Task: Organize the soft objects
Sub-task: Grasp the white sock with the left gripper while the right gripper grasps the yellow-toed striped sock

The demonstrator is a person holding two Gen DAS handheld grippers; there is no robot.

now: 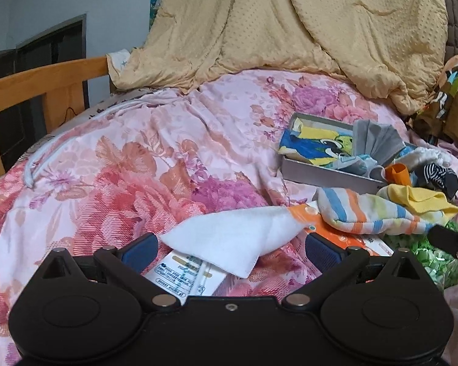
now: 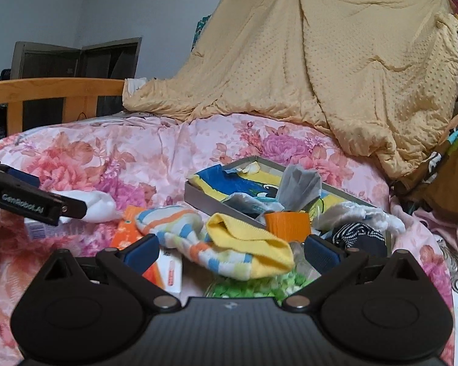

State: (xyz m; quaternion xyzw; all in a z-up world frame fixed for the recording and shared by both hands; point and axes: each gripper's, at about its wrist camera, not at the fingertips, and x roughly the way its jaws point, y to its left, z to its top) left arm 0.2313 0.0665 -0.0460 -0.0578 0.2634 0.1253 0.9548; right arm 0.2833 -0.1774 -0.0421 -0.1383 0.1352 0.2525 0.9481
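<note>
My left gripper (image 1: 231,251) is open, its blue pads either side of a white cloth (image 1: 229,238) lying on the floral bedspread. My right gripper (image 2: 231,251) is open just before a yellow cloth (image 2: 250,244) and a striped sock (image 2: 174,222). The striped sock (image 1: 372,210) and yellow cloth (image 1: 418,198) also show in the left view. A grey box (image 1: 326,170) holds a blue-yellow cloth (image 1: 314,143) and a grey cloth (image 1: 375,140). In the right view the box (image 2: 210,201) sits behind the pile, and the left gripper (image 2: 30,204) shows at the left.
An orange roll (image 2: 287,225), a black-striped sock (image 2: 357,231) and a fluffy white item (image 2: 351,210) lie by the box. Green soft material (image 2: 253,286) and an orange-white packet (image 2: 165,268) lie close. A tan quilt (image 2: 336,61) is heaped behind; a wooden bed rail (image 1: 30,88) stands left.
</note>
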